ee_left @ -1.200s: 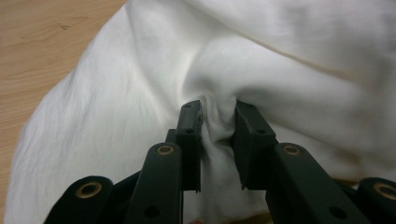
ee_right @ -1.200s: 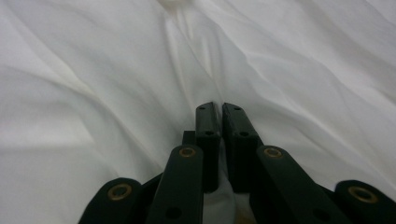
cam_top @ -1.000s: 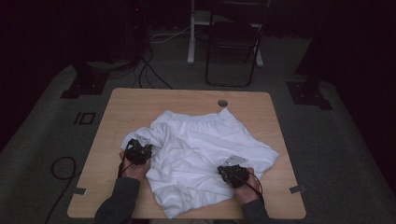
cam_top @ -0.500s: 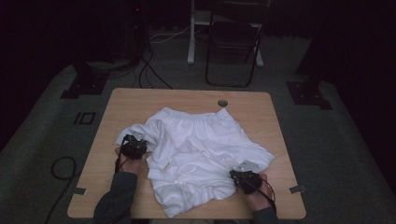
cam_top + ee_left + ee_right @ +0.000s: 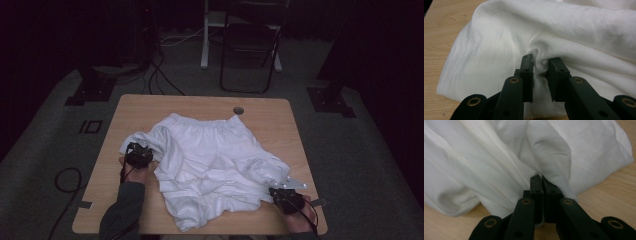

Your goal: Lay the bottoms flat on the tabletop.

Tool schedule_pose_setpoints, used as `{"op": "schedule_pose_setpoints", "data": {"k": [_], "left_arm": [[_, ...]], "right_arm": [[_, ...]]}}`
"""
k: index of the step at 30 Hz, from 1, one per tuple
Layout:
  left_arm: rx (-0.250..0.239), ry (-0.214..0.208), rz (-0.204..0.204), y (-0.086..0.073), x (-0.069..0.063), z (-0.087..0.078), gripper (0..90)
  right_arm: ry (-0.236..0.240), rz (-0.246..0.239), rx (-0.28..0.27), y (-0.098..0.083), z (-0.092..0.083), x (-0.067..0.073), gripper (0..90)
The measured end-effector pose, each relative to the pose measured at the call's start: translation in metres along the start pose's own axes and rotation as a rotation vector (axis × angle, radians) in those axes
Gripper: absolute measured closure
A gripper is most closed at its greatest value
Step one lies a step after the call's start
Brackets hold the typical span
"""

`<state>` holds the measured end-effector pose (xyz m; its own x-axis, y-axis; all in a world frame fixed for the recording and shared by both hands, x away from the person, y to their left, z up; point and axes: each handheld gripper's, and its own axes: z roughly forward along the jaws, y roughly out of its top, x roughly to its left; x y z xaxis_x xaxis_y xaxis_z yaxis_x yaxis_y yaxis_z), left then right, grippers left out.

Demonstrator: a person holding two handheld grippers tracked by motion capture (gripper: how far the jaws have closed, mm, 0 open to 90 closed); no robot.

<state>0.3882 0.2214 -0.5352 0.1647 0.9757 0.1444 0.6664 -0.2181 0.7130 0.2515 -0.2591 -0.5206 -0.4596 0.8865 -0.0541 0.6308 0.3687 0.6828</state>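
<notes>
White shorts (image 5: 212, 167): crumpled on table (image 5: 150, 105)
Left gripper (image 5: 541, 66): jaws pinch a thick fold
Right gripper (image 5: 543, 185): jaws clamped on hem

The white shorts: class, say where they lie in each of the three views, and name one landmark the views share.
High view: white shorts spread across the table's middle.
Left gripper view: the cloth spans the upper frame, a fold pinched between the jaws.
Right gripper view: the cloth drapes above the closed jaws.
Shared landmark: the light wooden tabletop.
</notes>
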Motion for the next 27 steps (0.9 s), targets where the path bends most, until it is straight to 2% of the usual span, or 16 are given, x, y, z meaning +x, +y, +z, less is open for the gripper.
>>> {"op": "schedule_pose_setpoints", "data": {"k": [1,2,5,8,10,11,13,14,15,16,19,22,27], "left_arm": [[-0.022,-0.017,-0.041,-0.003,-0.001,-0.007,66.4],[-0.038,-0.042,-0.072,-0.005,-0.001,-0.010,64.7],[-0.066,-0.066,-0.080,-0.009,-0.005,-0.019,60.9],[-0.080,-0.109,-0.079,-0.010,-0.008,-0.029,57.2],[-0.093,-0.113,-0.071,-0.009,-0.009,-0.033,57.2],[-0.116,-0.126,-0.064,-0.007,-0.012,-0.042,57.2],[-0.146,-0.147,-0.063,-0.003,-0.014,-0.052,57.2],[-0.146,-0.147,-0.063,-0.003,-0.014,-0.052,56.7],[-0.172,-0.171,-0.046,0.002,-0.019,-0.060,56.1],[-0.172,-0.171,-0.046,0.002,-0.019,-0.060,55.7],[-0.193,-0.218,-0.007,0.005,-0.032,-0.066,54.9],[-0.178,-0.254,0.053,0.003,-0.048,-0.062,54.5],[-0.123,-0.274,0.080,-0.008,-0.064,-0.046,54.5]], "right_arm": [[0.021,-0.028,-0.054,0.008,-0.003,0.007,68.0],[0.030,-0.040,-0.076,0.012,-0.004,0.010,63.9],[0.058,-0.066,-0.129,0.028,-0.003,0.019,57.4],[0.097,-0.080,-0.166,0.045,0.004,0.028,53.6],[0.103,-0.079,-0.167,0.050,0.008,0.031,52.5],[0.121,-0.078,-0.171,0.061,0.018,0.036,51.3],[0.140,-0.077,-0.161,0.070,0.029,0.044,49.3],[0.149,-0.082,-0.155,0.075,0.035,0.048,48.6],[0.152,-0.087,-0.149,0.079,0.041,0.052,47.9],[0.152,-0.087,-0.149,0.079,0.041,0.052,47.9],[0.157,-0.075,-0.133,0.093,0.058,0.063,46.9],[0.158,-0.062,-0.123,0.106,0.071,0.070,45.6],[0.153,-0.058,-0.061,0.118,0.098,0.078,47.3]]}}
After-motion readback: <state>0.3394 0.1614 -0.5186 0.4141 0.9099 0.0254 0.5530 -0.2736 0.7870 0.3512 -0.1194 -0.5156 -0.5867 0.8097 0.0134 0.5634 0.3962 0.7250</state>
